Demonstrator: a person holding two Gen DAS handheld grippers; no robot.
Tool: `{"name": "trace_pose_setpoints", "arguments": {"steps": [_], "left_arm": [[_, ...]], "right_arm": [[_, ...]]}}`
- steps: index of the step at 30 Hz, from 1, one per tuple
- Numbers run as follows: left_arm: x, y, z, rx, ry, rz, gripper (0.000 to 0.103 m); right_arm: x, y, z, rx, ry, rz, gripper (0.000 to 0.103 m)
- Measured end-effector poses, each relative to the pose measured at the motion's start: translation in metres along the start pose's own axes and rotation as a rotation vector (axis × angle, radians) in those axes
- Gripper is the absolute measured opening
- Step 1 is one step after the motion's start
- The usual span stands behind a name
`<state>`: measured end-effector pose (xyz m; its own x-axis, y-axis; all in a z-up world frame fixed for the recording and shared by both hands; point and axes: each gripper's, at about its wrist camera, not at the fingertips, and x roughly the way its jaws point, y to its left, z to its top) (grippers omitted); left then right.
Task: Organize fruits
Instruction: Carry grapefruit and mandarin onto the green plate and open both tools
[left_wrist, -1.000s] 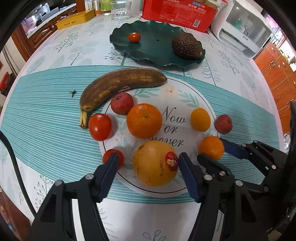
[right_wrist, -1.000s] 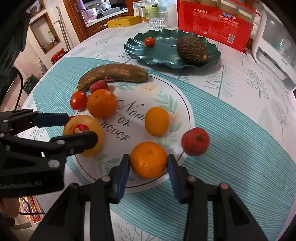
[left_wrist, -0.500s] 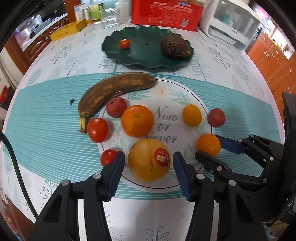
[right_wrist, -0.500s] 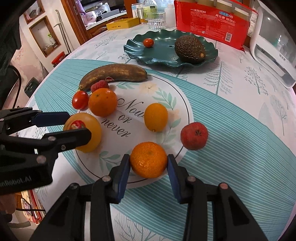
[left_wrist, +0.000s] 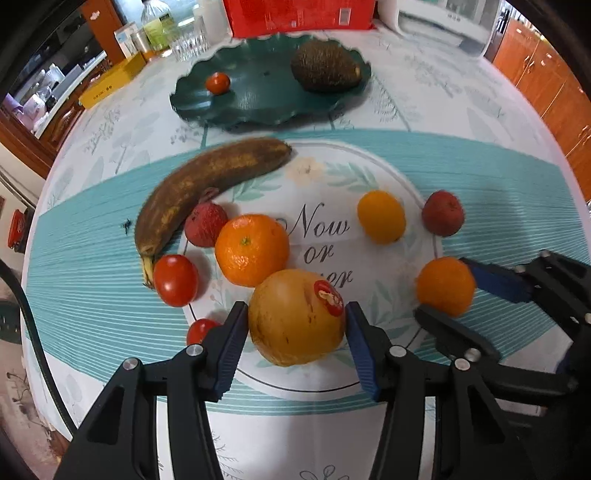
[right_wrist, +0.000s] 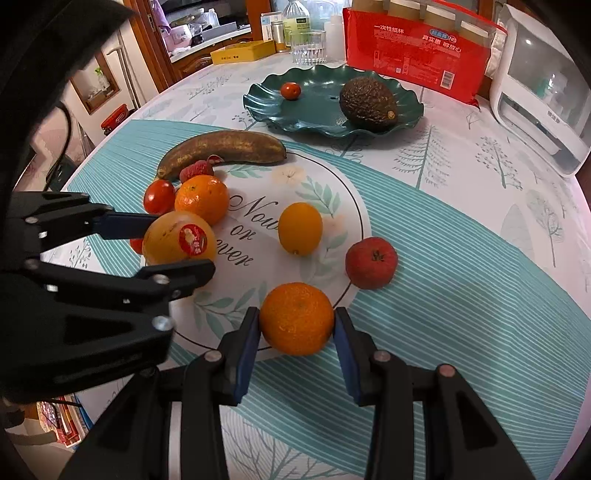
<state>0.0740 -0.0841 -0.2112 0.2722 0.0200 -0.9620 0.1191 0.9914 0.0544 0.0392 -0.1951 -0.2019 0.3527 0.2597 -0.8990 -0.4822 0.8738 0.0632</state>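
My left gripper (left_wrist: 295, 328) is shut on a big yellow-orange fruit with a red sticker (left_wrist: 295, 317); it also shows in the right wrist view (right_wrist: 177, 240). My right gripper (right_wrist: 297, 328) is shut on a small orange mandarin (right_wrist: 297, 317), which shows in the left wrist view (left_wrist: 445, 286) too. On the round "Now or never" mat (left_wrist: 332, 184) lie a larger orange (left_wrist: 251, 249), a small yellow-orange fruit (left_wrist: 380, 216), two red lychee-like fruits (left_wrist: 205, 229) (left_wrist: 441, 212), two tomatoes (left_wrist: 175, 280) (left_wrist: 201, 330) and a brown banana (left_wrist: 207, 181).
A dark green wavy plate (right_wrist: 317, 110) at the back holds an avocado (right_wrist: 367, 103) and a cherry tomato (right_wrist: 290, 90). Behind it stand a red package (right_wrist: 413, 55), a glass (right_wrist: 308, 46), a yellow box (right_wrist: 243, 51) and a white appliance (right_wrist: 543, 92).
Both grippers closed in on their fruits: the left jaws now touch the stickered fruit and the right jaws touch the mandarin. Both views have moved slightly forward.
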Motion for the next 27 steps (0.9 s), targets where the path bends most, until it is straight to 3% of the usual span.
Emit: {"name": "trace_pose_setpoints", "arguments": {"steps": [8,14,20,27], "left_arm": [[-0.002,0.005,-0.003,-0.044,0.008,-0.027,0.049],[-0.026,0.017,0.0,-0.062,-0.029,-0.056,0.048],[-0.067,0.039,0.027,-0.07,-0.108,-0.088,0.048],[-0.134,0.071,0.081,0.018,-0.251,-0.067,0.048]], "right_arm": [[-0.009,-0.004,0.003,0.022,-0.021,0.002,0.04],[-0.023,-0.007,0.013,0.057,-0.046,0.011,0.04],[-0.051,-0.009,0.033,0.107,-0.093,0.005,0.039],[-0.101,-0.002,0.084,0.107,-0.193,-0.05,0.039]]}}
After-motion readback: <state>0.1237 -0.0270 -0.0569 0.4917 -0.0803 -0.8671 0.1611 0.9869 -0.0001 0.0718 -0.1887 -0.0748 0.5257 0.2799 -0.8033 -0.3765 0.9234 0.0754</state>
